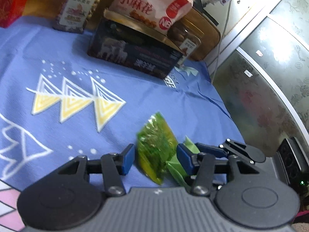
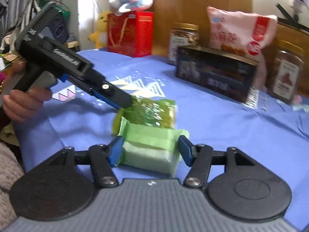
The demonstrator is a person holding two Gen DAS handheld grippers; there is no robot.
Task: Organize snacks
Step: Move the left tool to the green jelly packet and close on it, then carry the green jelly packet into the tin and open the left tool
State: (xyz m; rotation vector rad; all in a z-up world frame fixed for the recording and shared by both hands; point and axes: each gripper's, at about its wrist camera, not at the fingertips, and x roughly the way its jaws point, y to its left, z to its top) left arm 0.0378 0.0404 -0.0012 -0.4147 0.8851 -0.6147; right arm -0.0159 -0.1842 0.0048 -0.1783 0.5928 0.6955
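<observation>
A clear green-yellow snack packet (image 1: 156, 145) fills the gap between the blue pads of my left gripper (image 1: 156, 159), which grips it by its sides just above the blue tablecloth (image 1: 77, 119). From the right wrist view the left gripper (image 2: 126, 102) reaches in from the left, with its tip at the end of that packet (image 2: 154, 112). A pale green wrapped snack (image 2: 150, 150) lies on the cloth between the fingers of my right gripper (image 2: 150, 149). Those jaws stand open, the right pad apart from the wrapper. The pale green snack (image 1: 175, 170) also peeks out beside the left gripper's right finger.
At the back stand a dark box (image 1: 135, 52) with a pink snack bag (image 1: 152, 2) on it, two nut jars (image 1: 81, 9) (image 2: 285, 73), and a red box (image 2: 129, 34) with plush toys. The cloth's right edge meets a patterned cabinet (image 1: 270, 77). A hand (image 2: 23, 104) holds the left gripper.
</observation>
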